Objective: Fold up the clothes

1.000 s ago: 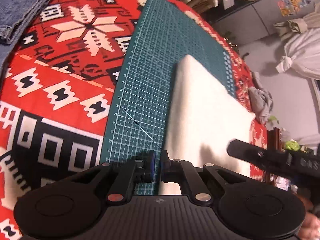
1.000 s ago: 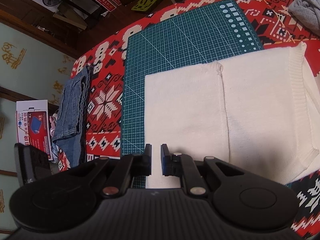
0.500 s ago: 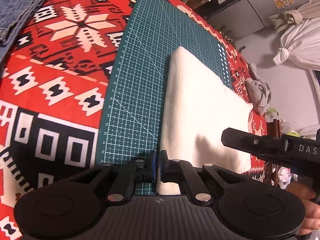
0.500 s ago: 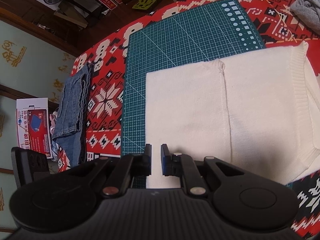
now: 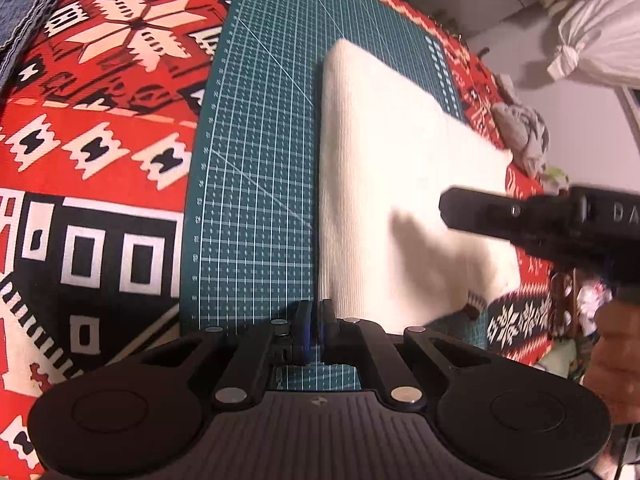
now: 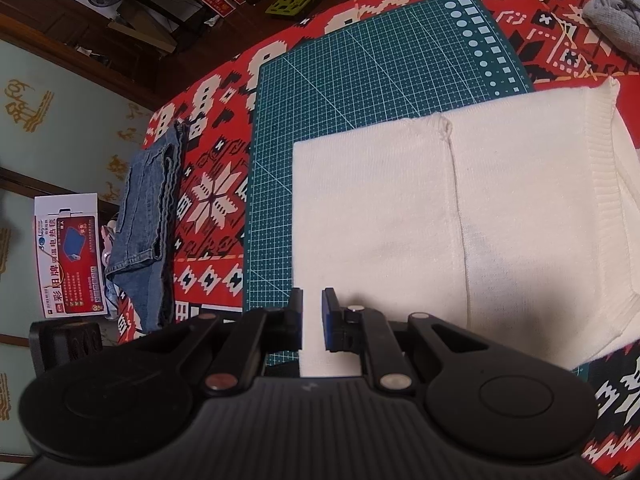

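A cream knit sweater (image 5: 400, 168) (image 6: 400, 220) lies folded flat on the green cutting mat (image 5: 256, 184) (image 6: 360, 80). My left gripper (image 5: 315, 318) hovers at the sweater's near left corner. Its jaws are almost together, with only a thin slit and no cloth between them. My right gripper (image 6: 312, 316) hangs over the sweater's near left edge. Its jaws stand a narrow gap apart, the flat knit shows through, and nothing is pinched. From the left wrist view the right gripper (image 5: 520, 220) is a blurred black bar above the sweater's right side.
A red patterned cloth (image 5: 100, 140) (image 6: 208, 200) covers the table. Folded jeans (image 6: 148, 208) lie at its left edge, beside a printed box (image 6: 68, 256). A grey garment (image 5: 524, 136) (image 6: 616, 8) sits at the far right. A hand (image 5: 616, 344) shows at the right.
The left gripper has slid right, up to the sweater's near left corner. The right gripper has moved higher and further over the sweater. The sweater has not moved.
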The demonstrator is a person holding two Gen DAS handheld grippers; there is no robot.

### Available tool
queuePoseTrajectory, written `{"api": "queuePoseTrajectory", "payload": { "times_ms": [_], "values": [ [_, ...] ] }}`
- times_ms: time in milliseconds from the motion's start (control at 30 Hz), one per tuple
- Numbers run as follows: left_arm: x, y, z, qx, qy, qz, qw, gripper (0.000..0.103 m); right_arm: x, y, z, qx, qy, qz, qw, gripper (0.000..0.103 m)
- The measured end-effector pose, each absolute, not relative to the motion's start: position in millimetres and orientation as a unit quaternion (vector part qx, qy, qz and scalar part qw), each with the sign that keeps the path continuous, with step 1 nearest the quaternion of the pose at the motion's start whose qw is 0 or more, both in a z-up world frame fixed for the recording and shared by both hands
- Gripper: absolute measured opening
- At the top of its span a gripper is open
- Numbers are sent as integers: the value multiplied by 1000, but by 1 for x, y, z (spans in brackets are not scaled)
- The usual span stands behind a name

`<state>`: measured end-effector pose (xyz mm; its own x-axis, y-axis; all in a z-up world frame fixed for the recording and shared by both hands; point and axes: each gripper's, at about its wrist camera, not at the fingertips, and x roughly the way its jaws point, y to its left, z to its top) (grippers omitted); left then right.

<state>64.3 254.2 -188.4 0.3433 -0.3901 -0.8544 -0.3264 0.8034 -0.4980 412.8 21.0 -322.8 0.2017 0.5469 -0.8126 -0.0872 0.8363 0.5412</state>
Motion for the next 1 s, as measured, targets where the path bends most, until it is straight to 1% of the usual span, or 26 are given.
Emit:
{"api": "queuePoseTrajectory", "payload": {
  "times_ms": [300,467,600,833,1000],
  "values": [
    [57,249,-191,-318,589,-36,742,2,406,28,-326,177,605,223,744,12],
    [51,260,-189,-343,578,-23,740,2,395,44,-330,132,616,223,744,7],
    [54,267,-194,-366,573,-8,734,2,389,55,-337,109,627,222,739,7],
    [64,265,-196,-367,571,-16,734,2,376,70,-356,77,649,215,726,7],
    [61,265,-196,-373,574,-20,729,2,371,67,-354,79,655,218,719,7]
  ]
}}
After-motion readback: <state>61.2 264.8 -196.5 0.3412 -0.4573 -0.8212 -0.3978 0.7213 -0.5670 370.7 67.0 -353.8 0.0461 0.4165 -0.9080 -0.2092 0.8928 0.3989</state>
